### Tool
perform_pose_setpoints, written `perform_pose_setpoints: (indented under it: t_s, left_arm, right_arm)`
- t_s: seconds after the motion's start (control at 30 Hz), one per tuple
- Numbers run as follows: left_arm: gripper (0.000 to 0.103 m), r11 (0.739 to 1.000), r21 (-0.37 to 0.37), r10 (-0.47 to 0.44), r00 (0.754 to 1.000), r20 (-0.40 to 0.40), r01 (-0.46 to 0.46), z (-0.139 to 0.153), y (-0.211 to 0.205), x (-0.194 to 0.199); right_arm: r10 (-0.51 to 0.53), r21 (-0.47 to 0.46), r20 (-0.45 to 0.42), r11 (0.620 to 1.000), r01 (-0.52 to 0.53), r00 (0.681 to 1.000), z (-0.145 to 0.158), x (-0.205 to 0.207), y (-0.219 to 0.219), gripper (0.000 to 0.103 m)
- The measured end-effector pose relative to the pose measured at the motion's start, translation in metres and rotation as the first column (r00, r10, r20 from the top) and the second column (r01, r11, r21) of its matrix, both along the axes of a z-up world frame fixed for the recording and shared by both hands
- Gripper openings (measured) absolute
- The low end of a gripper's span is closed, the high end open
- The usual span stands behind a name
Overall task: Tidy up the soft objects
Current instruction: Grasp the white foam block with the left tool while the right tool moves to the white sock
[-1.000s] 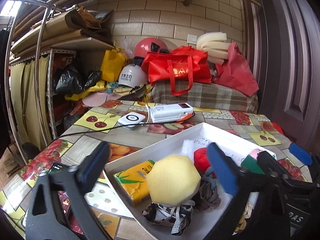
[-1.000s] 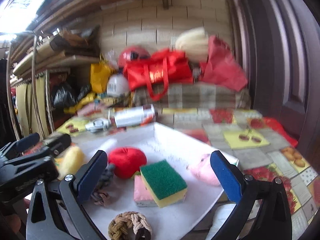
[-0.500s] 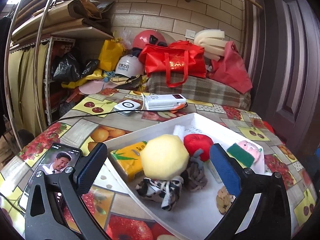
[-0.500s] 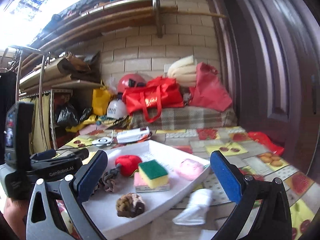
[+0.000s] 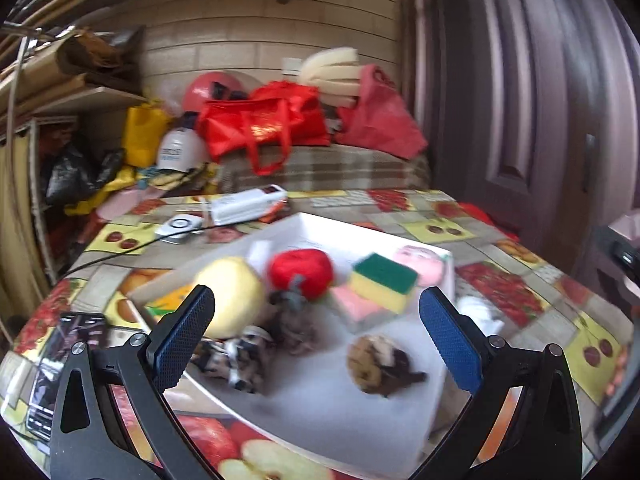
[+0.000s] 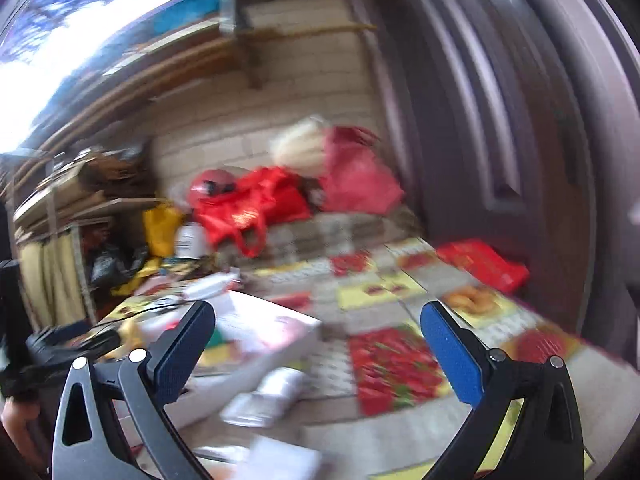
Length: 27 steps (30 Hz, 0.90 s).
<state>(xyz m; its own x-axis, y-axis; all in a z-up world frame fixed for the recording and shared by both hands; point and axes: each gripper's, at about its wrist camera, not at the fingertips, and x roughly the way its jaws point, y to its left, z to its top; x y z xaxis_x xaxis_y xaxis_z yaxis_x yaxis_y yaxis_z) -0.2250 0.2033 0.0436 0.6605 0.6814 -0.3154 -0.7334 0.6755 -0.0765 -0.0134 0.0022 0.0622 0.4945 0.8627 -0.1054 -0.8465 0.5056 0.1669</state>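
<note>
My left gripper (image 5: 316, 328) hangs over the near edge of the shallow white rectangular tray (image 5: 352, 412), its blue-padded jaws spread wide with nothing between them. In the left wrist view the soft things lie inside the tray: a pale yellow rounded foam sponge (image 5: 230, 296) at ten o'clock from the tray's middle, a red plush ball (image 5: 302, 270) at twelve, a green-topped yellow scouring sponge (image 5: 382, 282) at one o'clock resting on a pink sponge block (image 5: 354, 306), and a pink plush toy (image 5: 418, 262) behind it by the far right corner. Nearer me, a black-and-white patterned cloth bundle (image 5: 232, 358) sits at eight o'clock and a tan braided rope knot (image 5: 374, 362) at five. A black smartphone (image 5: 64, 356) lies on the fruit-print tablecloth (image 5: 516, 296) at nine o'clock of the tray.

My right gripper (image 6: 318, 336) is also wide open and empty, held above the tablecloth; the picture is blurred. A white rolled cloth (image 6: 268, 396) lies on the table just outside the tray's right edge, at six o'clock between the fingers.
</note>
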Motion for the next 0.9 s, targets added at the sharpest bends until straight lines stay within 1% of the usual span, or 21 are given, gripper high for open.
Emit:
perform_pose_setpoints:
  t_s: [0.07,0.13,0.2,0.27,0.37,0.47,0.5,0.57,0.6,0.67,0.7,0.73,0.77,0.8,0.83,0.9]
  left_arm:
    - [0.103,0.998,0.012,-0.054,0.998,-0.028,0.054,0.001,-0.011,0.009]
    - [0.103,0.991,0.042,-0.121,0.990,-0.069,0.124,0.001,-0.028,0.020]
    - [0.103,0.979,0.058,-0.187,0.977,-0.103,0.193,0.001,-0.046,0.030]
    - [0.103,0.962,0.045,-0.262,0.958,-0.121,0.269,0.001,-0.059,0.038]
    - [0.103,0.913,-0.044,-0.409,0.903,-0.129,0.407,-0.001,-0.075,0.054]
    - [0.103,0.867,-0.130,-0.497,0.852,-0.164,0.481,-0.005,-0.087,0.074]
    - [0.103,0.859,-0.164,-0.510,0.839,-0.190,0.485,-0.008,-0.091,0.083]
    - [0.103,0.866,-0.203,-0.498,0.828,-0.260,0.457,-0.015,-0.097,0.101]
    - [0.103,0.863,-0.219,-0.503,0.817,-0.283,0.455,-0.018,-0.100,0.110]
    - [0.102,0.858,-0.242,-0.511,0.803,-0.307,0.454,-0.022,-0.106,0.123]
    - [0.094,0.855,-0.257,-0.516,0.791,-0.328,0.451,-0.025,-0.108,0.130]
    - [0.087,0.857,-0.270,-0.513,0.773,-0.372,0.439,-0.031,-0.111,0.138]
    - [0.067,0.857,-0.283,-0.514,0.755,-0.408,0.431,-0.038,-0.112,0.143]
    - [0.062,0.849,-0.308,-0.527,0.728,-0.439,0.429,-0.043,-0.112,0.149]
    - [0.062,0.839,-0.321,-0.542,0.720,-0.433,0.438,-0.045,-0.112,0.150]
    - [0.061,0.842,-0.319,-0.537,0.723,-0.435,0.434,-0.046,-0.112,0.144]
  right_arm:
    - [-0.044,-0.020,-0.099,0.999,0.042,0.994,-0.005,0.023,-0.003,0.103]
    - [-0.068,-0.040,-0.198,0.997,0.062,0.978,-0.013,0.041,-0.004,0.103]
    - [-0.075,-0.061,-0.259,0.996,0.061,0.963,-0.020,0.051,-0.004,0.103]
    - [-0.073,-0.086,-0.302,0.995,0.050,0.950,-0.025,0.058,-0.001,0.103]
    - [-0.075,-0.096,-0.330,0.994,0.045,0.941,-0.029,0.061,-0.003,0.103]
    - [-0.071,-0.080,-0.352,0.996,0.046,0.933,-0.031,0.066,-0.007,0.103]
    - [-0.072,-0.075,-0.359,0.996,0.048,0.931,-0.032,0.067,-0.008,0.103]
    - [-0.073,-0.066,-0.375,0.996,0.052,0.924,-0.033,0.070,-0.011,0.103]
    - [-0.073,-0.064,-0.383,0.997,0.053,0.921,-0.033,0.072,-0.011,0.103]
    - [-0.076,-0.075,-0.393,0.996,0.051,0.916,-0.034,0.075,-0.009,0.103]
    - [-0.075,-0.084,-0.394,0.995,0.045,0.916,-0.034,0.075,-0.007,0.103]
    - [-0.068,-0.101,-0.390,0.994,0.031,0.918,-0.034,0.074,-0.003,0.103]
    - [-0.060,-0.117,-0.383,0.993,0.016,0.922,-0.033,0.073,0.001,0.103]
    - [-0.050,-0.135,-0.372,0.991,-0.001,0.927,-0.033,0.071,0.006,0.103]
    - [-0.036,-0.156,-0.359,0.988,-0.022,0.933,-0.033,0.068,0.012,0.103]
    - [0.006,-0.193,-0.336,0.978,-0.075,0.942,-0.032,0.062,0.026,0.103]
